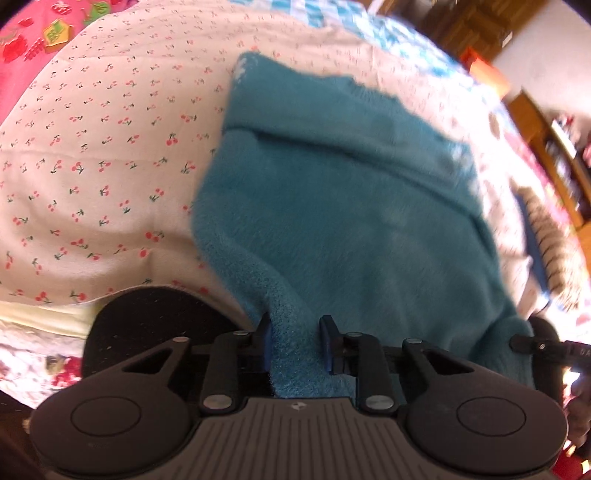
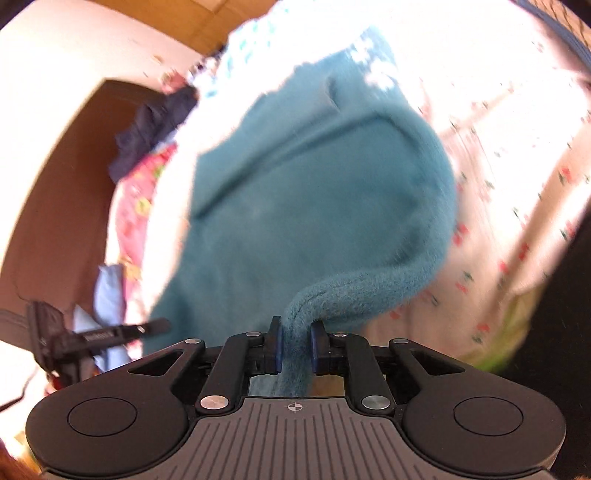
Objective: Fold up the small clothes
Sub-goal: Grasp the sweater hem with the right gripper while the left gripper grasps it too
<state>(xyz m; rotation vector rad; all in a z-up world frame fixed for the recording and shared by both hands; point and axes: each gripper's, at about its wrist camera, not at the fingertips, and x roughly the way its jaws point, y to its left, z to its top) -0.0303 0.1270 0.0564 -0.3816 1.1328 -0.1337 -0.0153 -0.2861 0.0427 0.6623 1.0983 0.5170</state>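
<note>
Pinching the near edge of the fluffy teal fleece garment point(image 1: 332, 192), left tongs point(image 1: 295, 339) and right tongs point(image 2: 295, 341) hold one corner each so it can fold over on the cherry-print bed sheet point(image 1: 92, 147).

Bedding and furniture around the work surface

A white cherry-print sheet point(image 1: 92, 155) spreads ahead and left of the left gripper, with a pink fruit-print fabric point(image 1: 26, 40) at the far upper left and a blue-and-white checked cloth point(image 1: 332, 14) beyond. Wooden shelves point(image 1: 561, 158) stand far right. Left of the right gripper, dark navy clothes point(image 2: 155, 125) are heaped against a brown wooden board point(image 2: 66, 177).
</note>
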